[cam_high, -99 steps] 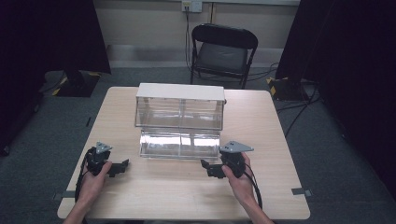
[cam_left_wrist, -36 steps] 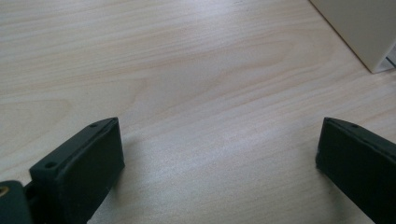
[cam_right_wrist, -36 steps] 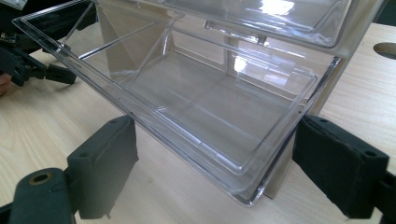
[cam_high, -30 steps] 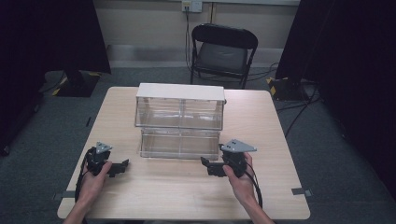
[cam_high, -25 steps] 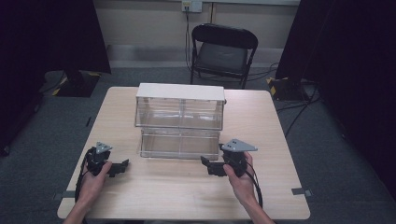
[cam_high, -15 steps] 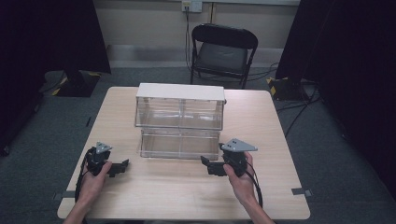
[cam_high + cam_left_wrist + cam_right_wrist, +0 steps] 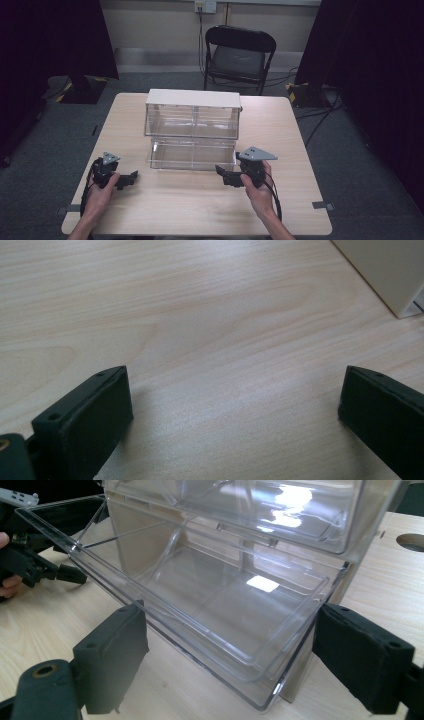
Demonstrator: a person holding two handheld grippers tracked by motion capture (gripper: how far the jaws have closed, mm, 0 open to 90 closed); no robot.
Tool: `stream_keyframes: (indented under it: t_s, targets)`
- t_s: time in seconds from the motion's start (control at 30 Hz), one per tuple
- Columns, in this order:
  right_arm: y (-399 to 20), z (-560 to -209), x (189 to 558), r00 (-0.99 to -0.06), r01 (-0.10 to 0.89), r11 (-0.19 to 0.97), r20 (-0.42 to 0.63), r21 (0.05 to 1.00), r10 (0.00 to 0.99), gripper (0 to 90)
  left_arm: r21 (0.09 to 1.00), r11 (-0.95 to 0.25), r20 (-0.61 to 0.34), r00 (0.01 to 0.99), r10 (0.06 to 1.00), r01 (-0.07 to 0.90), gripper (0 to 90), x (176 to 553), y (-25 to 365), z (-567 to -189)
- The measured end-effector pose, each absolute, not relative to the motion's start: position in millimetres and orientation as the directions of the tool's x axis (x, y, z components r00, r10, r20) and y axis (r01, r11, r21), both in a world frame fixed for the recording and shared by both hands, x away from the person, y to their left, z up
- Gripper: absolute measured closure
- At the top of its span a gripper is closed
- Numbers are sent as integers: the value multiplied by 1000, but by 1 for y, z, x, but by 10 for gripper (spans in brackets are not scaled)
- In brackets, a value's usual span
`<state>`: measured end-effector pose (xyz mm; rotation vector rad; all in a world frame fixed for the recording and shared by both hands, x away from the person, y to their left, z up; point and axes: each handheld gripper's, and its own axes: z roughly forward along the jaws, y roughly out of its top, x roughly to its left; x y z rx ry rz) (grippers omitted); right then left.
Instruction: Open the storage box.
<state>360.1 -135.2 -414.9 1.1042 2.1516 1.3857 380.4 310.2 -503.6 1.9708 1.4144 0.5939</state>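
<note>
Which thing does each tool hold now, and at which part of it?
Nothing is held. The left tool is open over bare table. The right tool is open, its jaws standing either side of the open clear drawer, not closed on it.

Clear plastic drawer box point(image 7: 193, 131) with a cream top, on pale wood-grain table point(image 7: 200, 210).

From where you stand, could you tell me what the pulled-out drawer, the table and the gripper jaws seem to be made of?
The drawer looks like clear, glossy hard plastic: you see through it and it throws bright reflections. The table looks like pale wood or wood-look laminate, with visible grain and a matte finish. The right gripper has matte black jaws, probably rubbery padding.
</note>
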Motion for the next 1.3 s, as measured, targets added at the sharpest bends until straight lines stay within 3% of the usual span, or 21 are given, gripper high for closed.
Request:
stream_keyframes:
  t_s: [1.3]
  targets:
    - [-136,-408,362,-635,406,200,118,892,763,138,716,-223,-2,321,947,662,3,380,310,-504]
